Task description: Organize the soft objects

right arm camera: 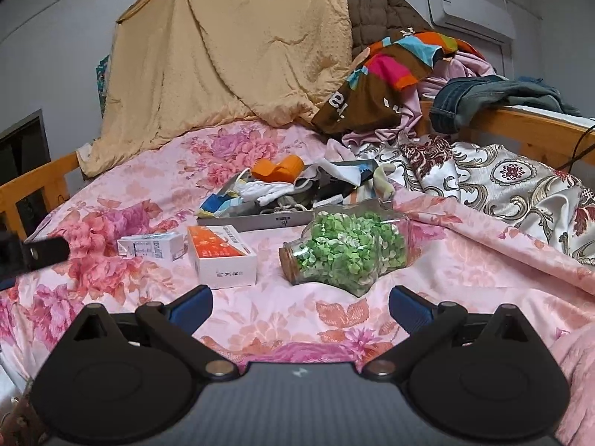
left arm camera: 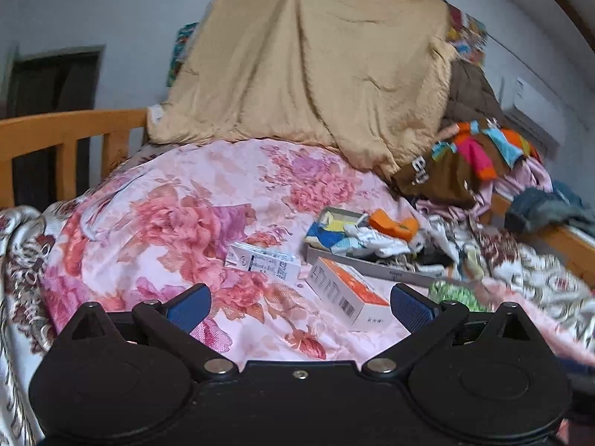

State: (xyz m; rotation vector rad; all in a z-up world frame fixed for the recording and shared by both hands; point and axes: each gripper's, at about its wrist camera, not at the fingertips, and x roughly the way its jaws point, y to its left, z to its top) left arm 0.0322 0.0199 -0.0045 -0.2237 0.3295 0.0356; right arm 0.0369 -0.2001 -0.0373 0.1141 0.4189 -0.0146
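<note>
Hovering above pink floral bedsheet (right arm camera: 156,171), both empty: left gripper (left arm camera: 300,306) and right gripper (right arm camera: 300,308), jaws standing wide. Small soft cloths, orange rolled piece (right arm camera: 277,167) on top, lying in shallow grey cardboard box (right arm camera: 256,221) ahead (mid-bed). Advising: approaching low, pinching one piece at fold, avoiding glass jar of green bits (right arm camera: 349,251).

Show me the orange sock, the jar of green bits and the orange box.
Orange sock (right arm camera: 277,168), right wrist view, middle of the fabric.
Jar (right arm camera: 349,251), right wrist view, its glass side.
Orange box (right arm camera: 219,251), right wrist view, its top face.
</note>
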